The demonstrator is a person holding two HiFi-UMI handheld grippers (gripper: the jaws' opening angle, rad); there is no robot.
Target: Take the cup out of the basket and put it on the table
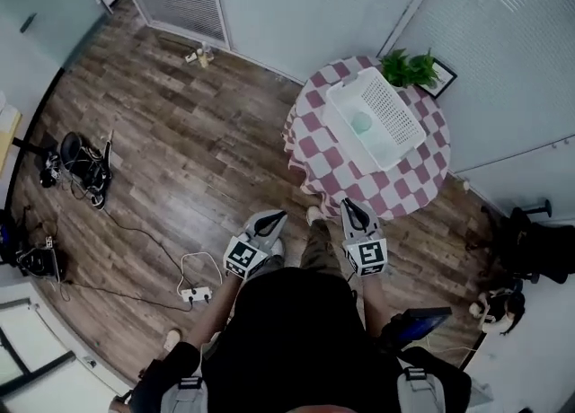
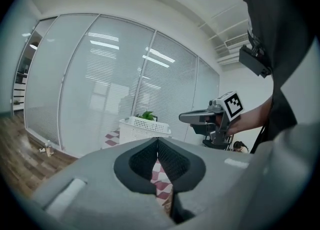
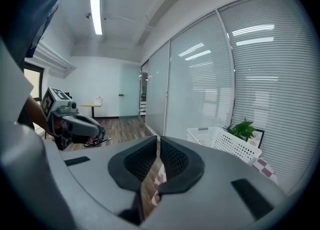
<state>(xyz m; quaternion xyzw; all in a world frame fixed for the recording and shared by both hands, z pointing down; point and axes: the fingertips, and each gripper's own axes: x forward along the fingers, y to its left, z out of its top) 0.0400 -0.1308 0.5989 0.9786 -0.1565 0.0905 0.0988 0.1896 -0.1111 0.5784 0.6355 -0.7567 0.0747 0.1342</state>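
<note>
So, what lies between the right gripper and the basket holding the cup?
In the head view, only the checkered tablecloth lies between the right gripper and the white basket; nothing stands on that stretch.

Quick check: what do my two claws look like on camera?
Both match: left claw and right claw have light grey bodies, black ribbed pads, and a cube with black-and-white square markers behind. The person wears a dark top.
</note>
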